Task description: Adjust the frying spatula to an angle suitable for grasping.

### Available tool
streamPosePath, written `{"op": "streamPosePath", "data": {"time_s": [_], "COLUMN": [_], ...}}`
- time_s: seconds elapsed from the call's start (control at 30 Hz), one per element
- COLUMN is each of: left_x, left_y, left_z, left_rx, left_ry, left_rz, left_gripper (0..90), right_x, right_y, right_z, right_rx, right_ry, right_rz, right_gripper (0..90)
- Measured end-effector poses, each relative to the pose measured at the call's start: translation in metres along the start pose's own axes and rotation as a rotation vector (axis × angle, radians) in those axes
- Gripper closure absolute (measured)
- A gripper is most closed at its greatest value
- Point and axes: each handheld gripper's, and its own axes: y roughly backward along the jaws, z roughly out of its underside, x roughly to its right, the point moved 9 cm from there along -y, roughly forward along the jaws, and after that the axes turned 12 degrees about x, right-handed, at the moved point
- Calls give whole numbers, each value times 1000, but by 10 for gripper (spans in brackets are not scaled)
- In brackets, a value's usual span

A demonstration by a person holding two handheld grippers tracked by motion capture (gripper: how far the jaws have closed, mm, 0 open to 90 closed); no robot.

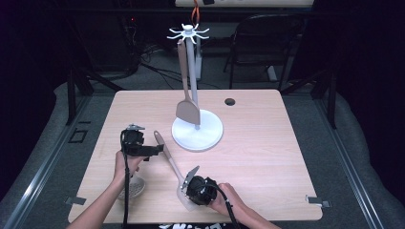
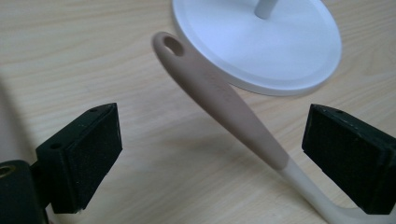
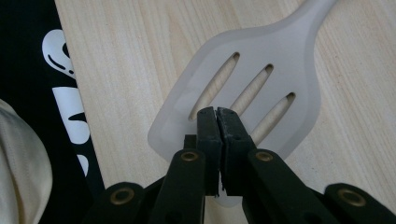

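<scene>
meanwhile, at a pale wooden table point(image 1: 267, 157), a person works a slotted spatula point(image 1: 173, 164) with a two-jaw gripper in each hand. the right gripper point(image 3: 217, 122), near the front edge of the table, has its black jaws pressed together on the translucent slotted blade point(image 3: 252, 79) of the spatula, gripping it at the blade's near rim, just below the three slots. the spatula's taupe handle point(image 2: 219, 95) slants away from that grip toward the white round base point(image 2: 261, 42) of a utensil stand point(image 1: 196, 86), its eyelet end lifted off the wood and casting a shadow beneath. the left gripper point(image 2: 212, 154) sits with its jaws wide apart on either side of the handle, pads clear of it on both sides, nothing clamped. in the high view the left gripper point(image 1: 143, 149) lies just left of the handle's tip, and the right gripper point(image 1: 193, 179) sits over the blade. on the stand, a tan solid turner point(image 1: 186, 102) hangs from one of the top hooks, its blade low beside the pole. a pale strainer-like utensil point(image 1: 133, 187) lies on the table under the left forearm.
</scene>
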Motion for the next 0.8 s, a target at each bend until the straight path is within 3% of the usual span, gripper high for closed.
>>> {"op": "streamPosePath", "data": {"time_s": [0.3, 0.63, 0.73, 0.8], "left_x": [13, 16, 15, 15], "left_y": [-22, -36, -38, -37], "left_z": [7, 14, 15, 15], "left_rx": [-57, -105, -99, -97], "left_ry": [32, 42, 45, 62], "left_rz": [40, 15, -7, 6], "left_gripper": [148, 359, 430, 458], "right_x": [1, 0, 0, 1], "right_y": [1, 0, 0, 1], "right_z": [1, 0, 0, 1], "right_rx": [-15, 0, 0, -12], "right_ry": [23, 17, 18, 27], "right_rz": [3, -5, -5, -2], "right_gripper": [887, 885, 885, 884]}}
